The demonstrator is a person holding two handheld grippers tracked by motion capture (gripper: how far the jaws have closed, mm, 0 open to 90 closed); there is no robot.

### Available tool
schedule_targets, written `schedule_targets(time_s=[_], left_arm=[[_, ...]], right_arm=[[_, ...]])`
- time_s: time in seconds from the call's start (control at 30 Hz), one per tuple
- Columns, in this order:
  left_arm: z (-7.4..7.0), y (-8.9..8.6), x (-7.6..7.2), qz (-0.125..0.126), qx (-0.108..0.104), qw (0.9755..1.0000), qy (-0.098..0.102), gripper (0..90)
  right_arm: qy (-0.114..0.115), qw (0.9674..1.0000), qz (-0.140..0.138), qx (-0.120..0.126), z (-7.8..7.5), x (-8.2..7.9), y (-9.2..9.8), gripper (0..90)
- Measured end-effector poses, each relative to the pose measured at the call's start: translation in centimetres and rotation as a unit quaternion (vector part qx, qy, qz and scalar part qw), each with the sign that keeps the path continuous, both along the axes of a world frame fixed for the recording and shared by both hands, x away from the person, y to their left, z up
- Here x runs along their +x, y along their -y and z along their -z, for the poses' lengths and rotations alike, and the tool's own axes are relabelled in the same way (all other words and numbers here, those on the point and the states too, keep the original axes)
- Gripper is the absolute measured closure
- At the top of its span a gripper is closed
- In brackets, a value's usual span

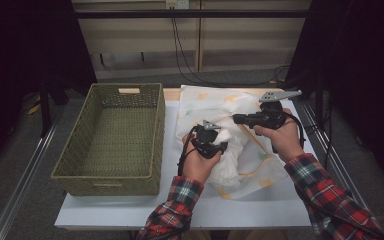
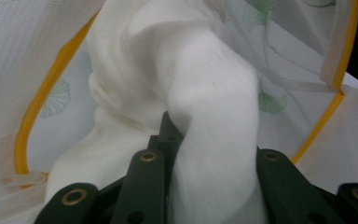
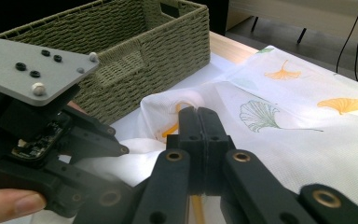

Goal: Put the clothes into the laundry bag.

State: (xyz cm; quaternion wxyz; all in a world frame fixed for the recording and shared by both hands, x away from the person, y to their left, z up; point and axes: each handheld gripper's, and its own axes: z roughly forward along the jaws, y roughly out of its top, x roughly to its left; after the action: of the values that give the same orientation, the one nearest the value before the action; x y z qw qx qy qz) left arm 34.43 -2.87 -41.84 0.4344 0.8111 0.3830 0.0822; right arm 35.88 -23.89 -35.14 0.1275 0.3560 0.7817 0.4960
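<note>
White cloth (image 2: 214,116) bunched in our left gripper (image 1: 211,141) jaws needs a firm pinch while our right gripper (image 3: 199,122), pressed together on its yellow trim (image 3: 170,128), pulls taut near the desk (image 1: 180,207) right edge.

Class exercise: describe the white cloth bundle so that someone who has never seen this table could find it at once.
Start at the green woven basket on the table's left; just right of it lies a thin sheet printed with ginkgo leaves. On that sheet sits the white cloth bundle, pinched by the left tongs. Unlike the flat, patterned sheet, it is plain, thick and bunched up.
</note>
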Motion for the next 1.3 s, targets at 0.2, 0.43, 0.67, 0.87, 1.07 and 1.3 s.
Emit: schedule_targets(time_s=[0.2,0.43,0.67,0.87,1.07,1.3], left_arm=[[0.8,0.4,0.2,0.007,0.001,1.0000,0.003,71.2],[0.8,0.0,0.0,0.009,-0.001,1.0000,0.001,41.2],[0.5,-0.7,-0.8,0.016,0.017,0.9997,0.009,15.1],[0.2,-1.1,-1.8,0.024,0.051,0.9983,0.013,7.7],[1.2,-1.3,-2.3,0.039,0.094,0.9948,0.008,4.4],[3.1,-1.0,-2.6,0.043,0.096,0.9943,-0.021,15.5]], right_arm=[[0.000,1.0000,-0.002,0.000,0.1,0.0,-0.1,90.0],[-0.003,1.0000,0.002,-0.005,0.4,0.2,0.1,90.0],[-0.006,0.9999,0.005,-0.007,0.6,0.2,0.1,90.0],[-0.010,0.9999,0.008,-0.007,0.7,0.0,0.3,90.0],[-0.007,0.9998,0.014,-0.011,0.7,0.0,0.6,90.0],[-0.008,0.9998,0.013,-0.011,0.7,0.0,0.6,90.0]])
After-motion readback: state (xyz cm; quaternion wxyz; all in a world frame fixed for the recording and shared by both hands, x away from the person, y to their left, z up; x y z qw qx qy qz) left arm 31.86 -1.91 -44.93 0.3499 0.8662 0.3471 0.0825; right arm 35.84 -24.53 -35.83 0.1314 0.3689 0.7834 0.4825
